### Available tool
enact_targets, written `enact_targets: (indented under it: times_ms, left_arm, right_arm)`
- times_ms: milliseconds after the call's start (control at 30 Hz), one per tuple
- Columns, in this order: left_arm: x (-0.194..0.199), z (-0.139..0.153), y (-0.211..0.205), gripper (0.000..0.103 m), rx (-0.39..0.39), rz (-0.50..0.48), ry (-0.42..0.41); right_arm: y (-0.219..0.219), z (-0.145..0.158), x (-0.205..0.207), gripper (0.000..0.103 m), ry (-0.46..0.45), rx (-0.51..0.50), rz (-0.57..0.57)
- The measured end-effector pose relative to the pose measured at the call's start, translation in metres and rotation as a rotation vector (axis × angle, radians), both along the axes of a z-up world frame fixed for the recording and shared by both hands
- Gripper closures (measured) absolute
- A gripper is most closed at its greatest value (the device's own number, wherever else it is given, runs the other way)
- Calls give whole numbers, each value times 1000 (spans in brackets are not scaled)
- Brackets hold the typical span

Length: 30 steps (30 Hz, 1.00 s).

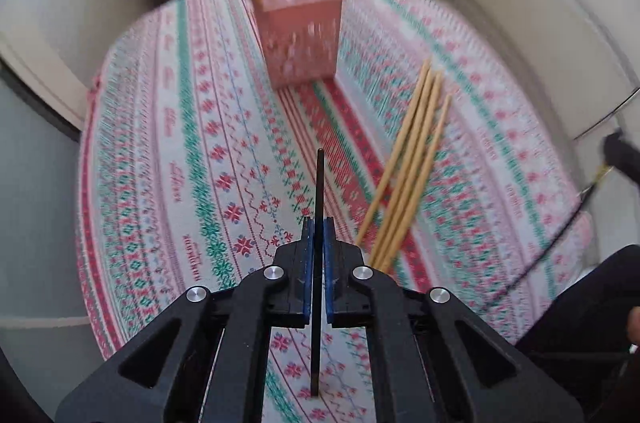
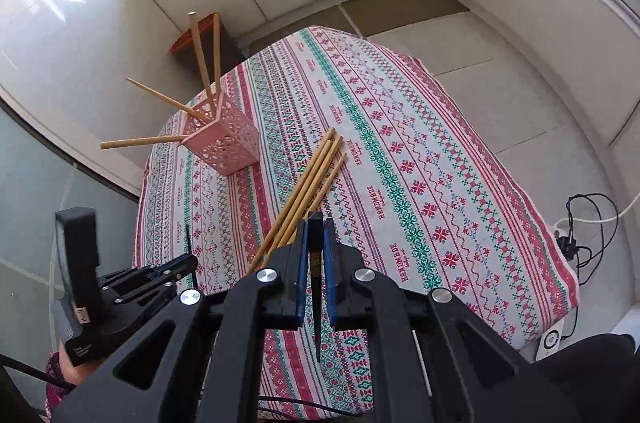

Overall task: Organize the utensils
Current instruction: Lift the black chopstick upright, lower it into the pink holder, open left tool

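Patterned tablecloth (image 2: pixel 400 151) reaches every table edge; both jaws clamp dark chopsticks (image 1: pixel 319 223).

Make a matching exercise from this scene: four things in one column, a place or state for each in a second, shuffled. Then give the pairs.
1. pink basket
2. loose wooden chopsticks
3. left gripper
4. right gripper

A. lying flat on the tablecloth
B. shut on a thin black chopstick
C. standing upright, wooden chopsticks sticking out
D. shut on a black chopstick with a thick square end

Pairs: 1-C, 2-A, 3-B, 4-D

Bright daylight; left view motion-blurred, fisheye-warped edges.
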<state>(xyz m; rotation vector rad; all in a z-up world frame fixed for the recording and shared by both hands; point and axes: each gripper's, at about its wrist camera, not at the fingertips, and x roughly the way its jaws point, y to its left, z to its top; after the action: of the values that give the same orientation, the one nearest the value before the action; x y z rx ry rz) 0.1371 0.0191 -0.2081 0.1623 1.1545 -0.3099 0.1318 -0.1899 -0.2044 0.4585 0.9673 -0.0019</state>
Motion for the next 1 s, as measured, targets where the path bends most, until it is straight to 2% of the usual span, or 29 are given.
enact_targets:
  times_ms: [100, 200, 367, 500, 667, 800, 1000]
  left_arm:
    - [-36, 41, 13, 99, -70, 18, -116]
    - [-58, 72, 8, 99, -106, 33, -220]
    - [-66, 119, 8, 99, -176, 47, -352]
    - [-55, 162, 2, 99, -199, 29, -440]
    - [-36, 202, -2, 99, -216, 15, -508]
    - [-18, 222, -5, 99, -232, 22, -538]
    - [32, 231, -8, 99, -234, 77, -575]
  right_arm:
    - [4, 16, -6, 96, -37, -16, 31]
    - [7, 33, -13, 96, -72, -34, 52]
    - [3, 63, -16, 96, -132, -42, 64]
    - [-1, 94, -10, 96, -189, -47, 72]
    - [-8, 143, 3, 96, -270, -31, 91]
    - [-10, 172, 17, 96, -316, -8, 105]
    - [-3, 201, 50, 96, -375, -9, 114]
